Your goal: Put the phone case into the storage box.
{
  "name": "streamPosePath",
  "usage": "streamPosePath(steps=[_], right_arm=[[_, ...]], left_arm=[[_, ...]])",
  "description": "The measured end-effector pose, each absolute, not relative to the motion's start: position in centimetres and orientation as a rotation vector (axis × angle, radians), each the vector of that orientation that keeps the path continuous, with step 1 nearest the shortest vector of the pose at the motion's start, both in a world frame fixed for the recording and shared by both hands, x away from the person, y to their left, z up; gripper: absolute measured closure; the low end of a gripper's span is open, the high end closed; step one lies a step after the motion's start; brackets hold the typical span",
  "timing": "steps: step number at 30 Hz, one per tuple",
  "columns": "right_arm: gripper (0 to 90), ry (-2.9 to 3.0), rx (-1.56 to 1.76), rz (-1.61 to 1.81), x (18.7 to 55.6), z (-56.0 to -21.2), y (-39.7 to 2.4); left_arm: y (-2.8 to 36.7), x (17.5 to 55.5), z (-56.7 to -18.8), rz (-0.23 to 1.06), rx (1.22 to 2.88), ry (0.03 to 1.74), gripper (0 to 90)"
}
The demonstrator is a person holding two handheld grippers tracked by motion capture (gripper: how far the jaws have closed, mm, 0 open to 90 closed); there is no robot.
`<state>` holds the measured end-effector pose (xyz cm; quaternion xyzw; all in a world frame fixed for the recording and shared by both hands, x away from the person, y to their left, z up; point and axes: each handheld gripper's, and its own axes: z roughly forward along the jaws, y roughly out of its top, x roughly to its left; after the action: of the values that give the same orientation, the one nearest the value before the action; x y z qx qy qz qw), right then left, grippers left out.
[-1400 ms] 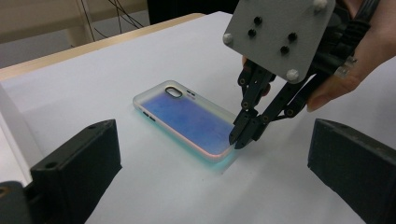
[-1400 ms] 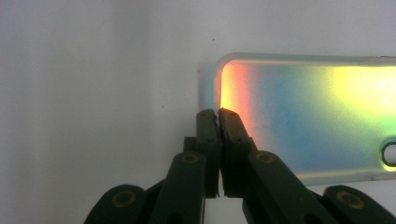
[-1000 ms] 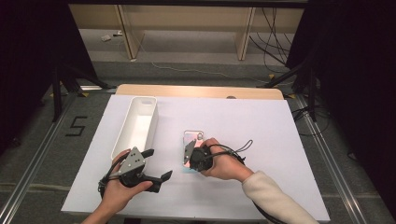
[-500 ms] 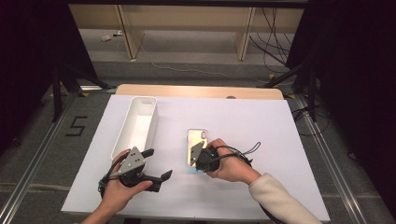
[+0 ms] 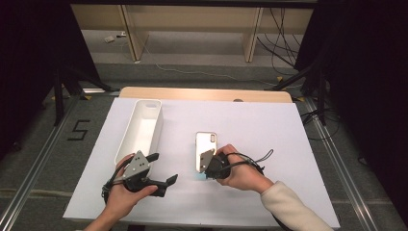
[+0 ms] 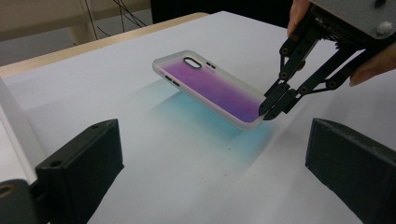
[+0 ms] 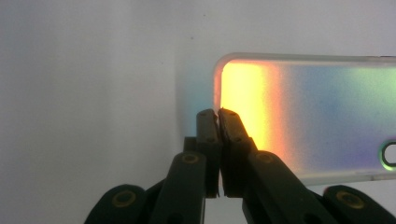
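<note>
pinching a label-free iridescent phone case [image 6: 211,90], the right gripper [image 6: 270,106] lifts its edge.

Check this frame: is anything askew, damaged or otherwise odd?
Only the phone case: it hangs tilted above the table, pinched by one end in the right gripper, casting a bluish glow. No damage or spill visible.
</note>
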<state>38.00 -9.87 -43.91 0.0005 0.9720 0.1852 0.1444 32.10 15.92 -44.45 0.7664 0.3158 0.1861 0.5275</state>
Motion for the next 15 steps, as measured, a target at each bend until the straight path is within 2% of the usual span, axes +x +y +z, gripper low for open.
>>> streamPosePath(steps=[15], right_arm=[[88.7, 2.777, -0.021, 0.528, 37.43, -43.69, -9.87]], left_arm=[[15.63, 32.51, -44.28, 0.454, 1.827, 0.763, 4.7]])
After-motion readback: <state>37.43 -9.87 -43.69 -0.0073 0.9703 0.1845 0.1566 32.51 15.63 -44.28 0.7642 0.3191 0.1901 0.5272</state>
